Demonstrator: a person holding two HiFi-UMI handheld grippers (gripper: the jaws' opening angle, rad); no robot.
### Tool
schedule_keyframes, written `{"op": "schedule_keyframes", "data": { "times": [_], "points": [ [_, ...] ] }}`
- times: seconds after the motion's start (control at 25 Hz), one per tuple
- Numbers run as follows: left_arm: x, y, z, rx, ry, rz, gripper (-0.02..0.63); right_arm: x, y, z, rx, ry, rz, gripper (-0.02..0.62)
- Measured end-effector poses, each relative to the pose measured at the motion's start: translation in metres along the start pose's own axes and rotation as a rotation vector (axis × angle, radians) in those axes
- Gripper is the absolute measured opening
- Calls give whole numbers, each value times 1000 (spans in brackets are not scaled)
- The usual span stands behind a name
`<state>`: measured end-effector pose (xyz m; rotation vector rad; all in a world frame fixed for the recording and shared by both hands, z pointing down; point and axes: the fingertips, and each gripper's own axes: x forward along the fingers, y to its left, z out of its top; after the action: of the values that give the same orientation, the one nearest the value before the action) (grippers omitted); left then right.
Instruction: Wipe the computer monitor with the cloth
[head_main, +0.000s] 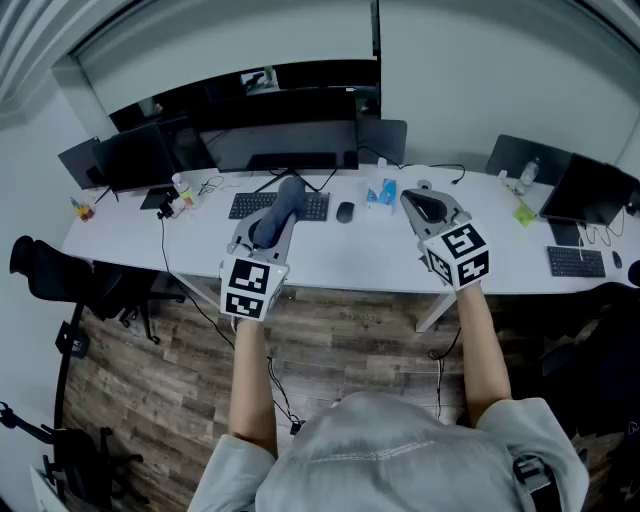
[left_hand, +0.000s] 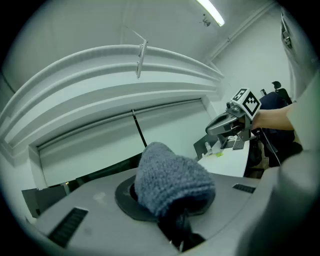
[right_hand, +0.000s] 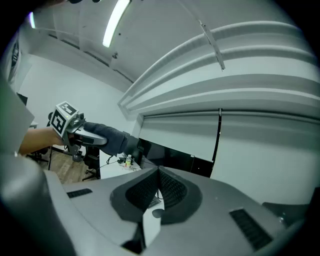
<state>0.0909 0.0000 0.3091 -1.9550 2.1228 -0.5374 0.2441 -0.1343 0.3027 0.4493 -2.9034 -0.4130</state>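
Over the white desk (head_main: 350, 262), the fuzzy blue-grey cloth (head_main: 283, 205) hung bunched up, not touching the wide dark monitor (head_main: 285, 142) and hiding part of the keyboard (head_main: 318, 207) next to a mouse (head_main: 345, 211). The left gripper (head_main: 285, 198) was clamped on the cloth. The right gripper (head_main: 418, 198) had its jaws pressed together with nothing in them.
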Motion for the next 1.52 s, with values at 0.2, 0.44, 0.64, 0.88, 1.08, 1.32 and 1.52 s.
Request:
{"op": "schedule_keyframes", "data": {
  "times": [0.2,0.44,0.64,0.88,1.08,1.32,1.52],
  "points": [
    [2,-4,-2,-9,-2,1,54,2,7,-5,-25,21,14,5],
    [3,-4,-7,-18,-2,-8,54,11,18,-7,-39,31,2,5],
    [-6,5,-13,-71,-49,-1,54,19,31,-9,-39,47,7,3],
    [-18,21,-30,-91,-40,-4,54,30,52,-3,-40,52,-7,0],
    [-23,30,-51,-60,23,-37,54,41,70,2,7,53,-9,0],
    [-10,43,-75,-69,76,-67,54,57,68,2,66,57,-24,0],
    [10,54,-82,-104,37,-106,54,73,56,-3,15,63,-42,2]
  ]
}}
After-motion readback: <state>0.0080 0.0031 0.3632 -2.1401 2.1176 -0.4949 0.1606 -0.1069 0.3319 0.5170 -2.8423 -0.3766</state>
